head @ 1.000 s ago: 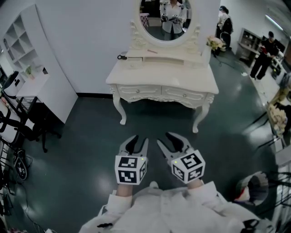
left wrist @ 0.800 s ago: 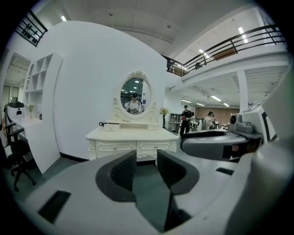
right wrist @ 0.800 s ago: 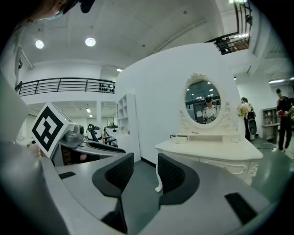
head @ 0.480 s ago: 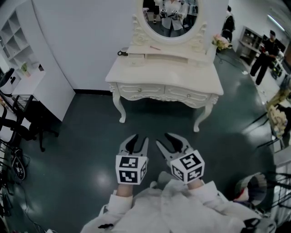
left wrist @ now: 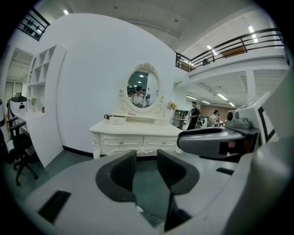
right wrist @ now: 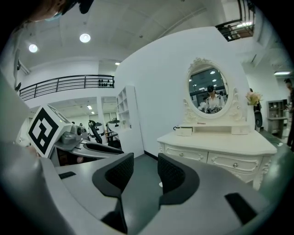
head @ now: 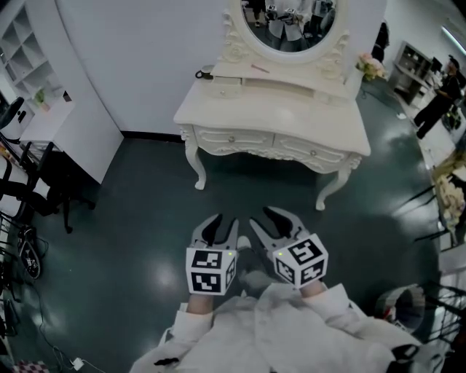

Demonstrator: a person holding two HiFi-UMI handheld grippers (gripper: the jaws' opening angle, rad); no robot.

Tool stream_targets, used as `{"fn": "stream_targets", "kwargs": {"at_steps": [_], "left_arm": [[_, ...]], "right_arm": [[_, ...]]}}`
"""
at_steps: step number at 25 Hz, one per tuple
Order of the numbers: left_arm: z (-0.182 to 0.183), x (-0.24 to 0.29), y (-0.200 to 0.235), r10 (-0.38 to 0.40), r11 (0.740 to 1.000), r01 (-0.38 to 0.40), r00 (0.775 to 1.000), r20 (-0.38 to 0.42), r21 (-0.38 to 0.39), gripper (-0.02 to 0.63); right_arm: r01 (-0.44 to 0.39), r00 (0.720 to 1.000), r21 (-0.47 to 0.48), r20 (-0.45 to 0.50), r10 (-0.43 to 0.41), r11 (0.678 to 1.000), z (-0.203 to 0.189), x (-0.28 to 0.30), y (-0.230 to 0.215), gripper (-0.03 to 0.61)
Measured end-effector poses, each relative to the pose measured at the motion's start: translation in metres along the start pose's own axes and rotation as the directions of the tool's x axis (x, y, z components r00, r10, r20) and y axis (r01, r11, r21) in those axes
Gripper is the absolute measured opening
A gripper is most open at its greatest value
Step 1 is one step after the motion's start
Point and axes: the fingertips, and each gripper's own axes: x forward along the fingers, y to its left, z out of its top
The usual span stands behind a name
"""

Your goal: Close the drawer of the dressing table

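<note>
The white dressing table (head: pixel 280 116) with its oval mirror (head: pixel 291 22) stands against the wall ahead, a good way off across dark floor. Its two front drawers (head: pixel 231 138) look flush with the front. A small drawer box (head: pixel 224 89) on the top shelf at the left juts forward. My left gripper (head: pixel 224 222) and right gripper (head: pixel 263 220) hang side by side over the floor, pointing at the table. Each is open with nothing between its jaws. The left gripper view shows the table (left wrist: pixel 138 133) beyond the open left gripper (left wrist: pixel 146 160). In the right gripper view the table (right wrist: pixel 220 142) lies past the right gripper (right wrist: pixel 145 167).
A white shelf unit (head: pixel 44 87) and black chairs (head: pixel 29 189) stand at the left. Flowers (head: pixel 370 65) sit by the table's right end. A person in dark clothes (head: pixel 437 98) stands at the far right by more furniture. A small dark object (head: pixel 204 73) lies on the table's left corner.
Both grippers have come nearer to the dressing table, which now sits lower and larger in the head view. Their jaws stand as before.
</note>
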Motion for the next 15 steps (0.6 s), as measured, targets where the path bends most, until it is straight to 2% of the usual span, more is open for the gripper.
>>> {"fn": "stream_targets", "kwargs": {"at_steps": [9,15], "left_arm": [[0.026,0.051,0.049,0.048,0.999,-0.048,0.999,-0.013,-0.002,0.120],[0.070,0.098,0.092,0.084,0.996,-0.084,0.996,-0.003,-0.010,0.120]], "right_arm": [[-0.046,0.999,-0.002,-0.001,0.046,0.999,0.022,0.071,-0.038,0.140],[-0.078,0.997,-0.011,-0.007,0.078,0.997,0.050,0.124,-0.077,0.140]]}}
